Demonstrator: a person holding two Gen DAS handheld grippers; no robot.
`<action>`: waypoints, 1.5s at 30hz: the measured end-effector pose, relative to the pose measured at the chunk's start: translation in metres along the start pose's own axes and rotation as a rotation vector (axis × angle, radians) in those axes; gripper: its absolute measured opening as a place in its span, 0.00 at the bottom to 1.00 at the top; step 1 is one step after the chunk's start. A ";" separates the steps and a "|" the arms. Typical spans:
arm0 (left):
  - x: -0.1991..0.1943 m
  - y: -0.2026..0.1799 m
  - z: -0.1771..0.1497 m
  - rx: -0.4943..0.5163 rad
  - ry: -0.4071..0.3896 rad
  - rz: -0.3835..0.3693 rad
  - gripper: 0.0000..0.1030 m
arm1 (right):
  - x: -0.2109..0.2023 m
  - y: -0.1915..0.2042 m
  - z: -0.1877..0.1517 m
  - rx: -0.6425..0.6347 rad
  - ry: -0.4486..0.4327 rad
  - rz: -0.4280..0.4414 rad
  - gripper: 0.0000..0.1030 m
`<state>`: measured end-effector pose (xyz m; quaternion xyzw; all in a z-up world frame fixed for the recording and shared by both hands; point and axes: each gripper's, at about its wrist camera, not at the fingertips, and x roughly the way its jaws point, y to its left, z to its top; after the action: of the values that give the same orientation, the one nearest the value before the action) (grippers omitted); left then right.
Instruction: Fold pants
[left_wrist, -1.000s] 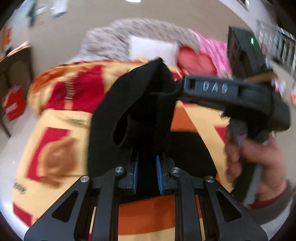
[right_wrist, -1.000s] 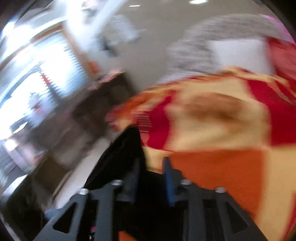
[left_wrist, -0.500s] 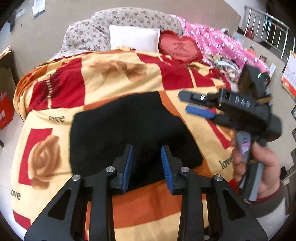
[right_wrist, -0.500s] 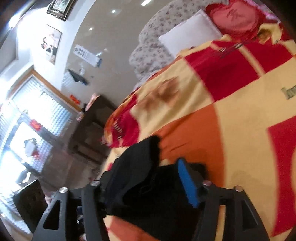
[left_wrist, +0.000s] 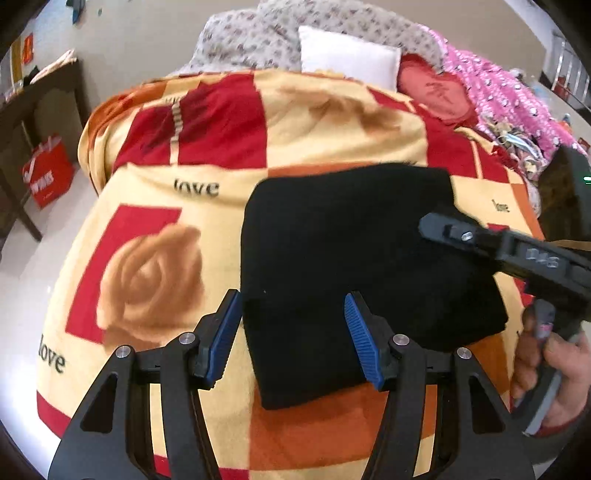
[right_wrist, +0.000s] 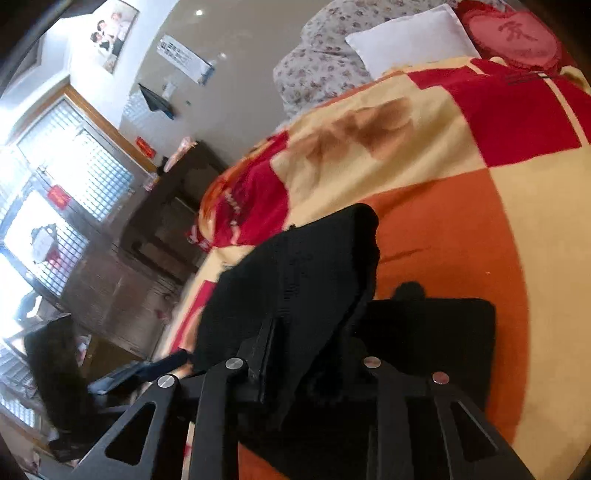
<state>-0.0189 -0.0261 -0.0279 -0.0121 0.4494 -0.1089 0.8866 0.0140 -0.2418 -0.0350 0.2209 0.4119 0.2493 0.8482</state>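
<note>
The black pants (left_wrist: 354, 258) lie folded into a compact rectangle on the patterned blanket (left_wrist: 155, 258). My left gripper (left_wrist: 293, 336) is open and empty, its blue pads straddling the near left part of the pants from above. My right gripper (left_wrist: 443, 227) reaches in from the right over the pants' right side. In the right wrist view black fabric (right_wrist: 306, 280) bunches up over and between the fingers of my right gripper (right_wrist: 310, 350), hiding the pads; I cannot tell whether the jaws are closed.
The bed carries a white pillow (left_wrist: 347, 59), a red heart cushion (left_wrist: 436, 92) and pink bedding (left_wrist: 506, 88) at the far end. A dark wooden table (right_wrist: 173, 218) and a red bag (left_wrist: 48, 173) stand off the bed's left side.
The pants went from held up, bunched between both grippers, to lying flat and folded on the blanket. My left gripper opened, let go and drew back over the pants' near edge.
</note>
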 end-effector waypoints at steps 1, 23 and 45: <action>-0.002 0.000 0.000 -0.003 -0.004 0.001 0.56 | -0.003 0.005 -0.001 -0.027 -0.009 -0.008 0.18; 0.003 -0.025 0.011 0.047 0.020 0.041 0.56 | -0.078 -0.025 -0.021 -0.007 -0.062 -0.185 0.28; 0.036 -0.029 0.046 0.047 0.001 0.117 0.57 | -0.052 -0.040 0.000 -0.028 -0.057 -0.222 0.05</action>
<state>0.0335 -0.0654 -0.0253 0.0349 0.4471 -0.0676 0.8912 -0.0039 -0.3043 -0.0276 0.1691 0.4060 0.1531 0.8849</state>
